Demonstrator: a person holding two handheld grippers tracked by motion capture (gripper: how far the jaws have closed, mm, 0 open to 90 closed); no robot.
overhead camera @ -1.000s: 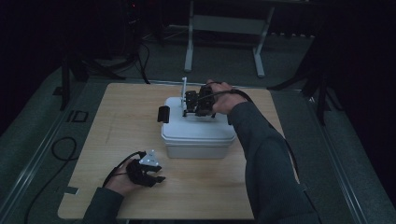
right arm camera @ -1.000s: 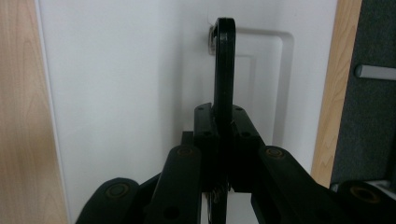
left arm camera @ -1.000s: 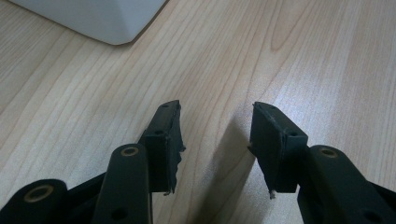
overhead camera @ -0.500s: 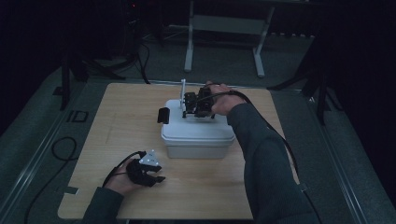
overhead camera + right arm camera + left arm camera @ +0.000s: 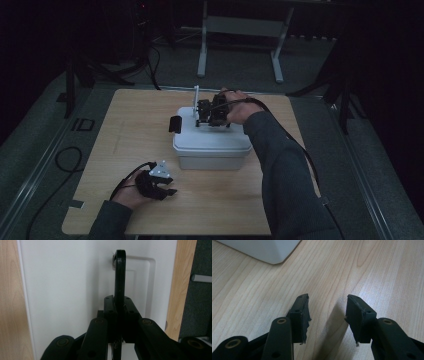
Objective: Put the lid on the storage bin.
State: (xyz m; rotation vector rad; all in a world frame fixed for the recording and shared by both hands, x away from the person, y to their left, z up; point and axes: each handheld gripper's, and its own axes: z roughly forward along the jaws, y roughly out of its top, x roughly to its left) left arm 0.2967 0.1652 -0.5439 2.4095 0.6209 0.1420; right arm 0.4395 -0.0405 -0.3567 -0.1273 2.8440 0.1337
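Observation:
A white lidded box (image 5: 210, 147) stands in the middle of the wooden table (image 5: 130, 135). My right gripper (image 5: 207, 115) lies over the back of the lid, shut on the lid's thin black handle (image 5: 120, 272), which stands on edge between the two pads above the white lid (image 5: 62, 290). At the table's front left, my left gripper (image 5: 167, 186) rests low over the wood, open, with only bare wood between its fingers. In the left gripper view the gap (image 5: 327, 312) holds nothing, and a corner of the box (image 5: 267, 250) shows at the top left.
A black latch (image 5: 174, 124) sticks out from the box's left end. A thin white post (image 5: 196, 95) rises just behind the box. The table's right edge (image 5: 175, 290) runs close beside the lid. A metal frame (image 5: 240, 30) stands on the floor beyond the table.

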